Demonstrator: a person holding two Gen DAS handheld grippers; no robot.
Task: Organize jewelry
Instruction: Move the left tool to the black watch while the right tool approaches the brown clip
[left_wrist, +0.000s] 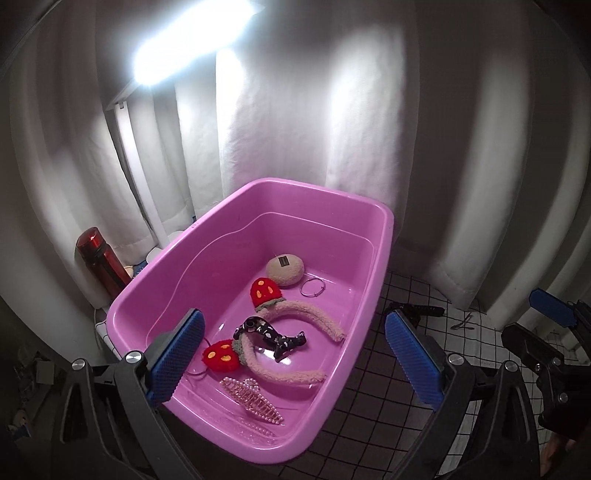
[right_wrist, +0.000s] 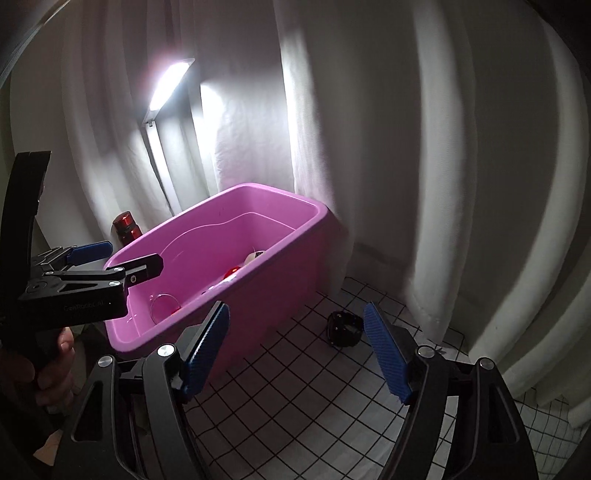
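A pink plastic tub (left_wrist: 373, 266) stands on a checked cloth; it also shows in the right wrist view (right_wrist: 288, 280). Inside lie a fuzzy pink headband with red mushrooms (left_wrist: 295, 314), a black patterned hair tie (left_wrist: 273, 334), a pearl hair clip (left_wrist: 251, 398), a beige plush clip (left_wrist: 285, 270) and a thin ring (left_wrist: 312, 287). My left gripper (left_wrist: 295, 354) is open and empty above the tub's near end. My right gripper (right_wrist: 297, 347) is open and empty beside the tub, near a black watch-like band (right_wrist: 343, 328) on the cloth, which also shows in the left wrist view (left_wrist: 415, 309).
A red bottle (left_wrist: 101, 264) stands left of the tub by a lamp post (left_wrist: 136, 166). White curtains hang close behind. A small thin metal piece (left_wrist: 463, 323) lies on the cloth right of the tub. The left gripper shows in the right wrist view (right_wrist: 122, 264).
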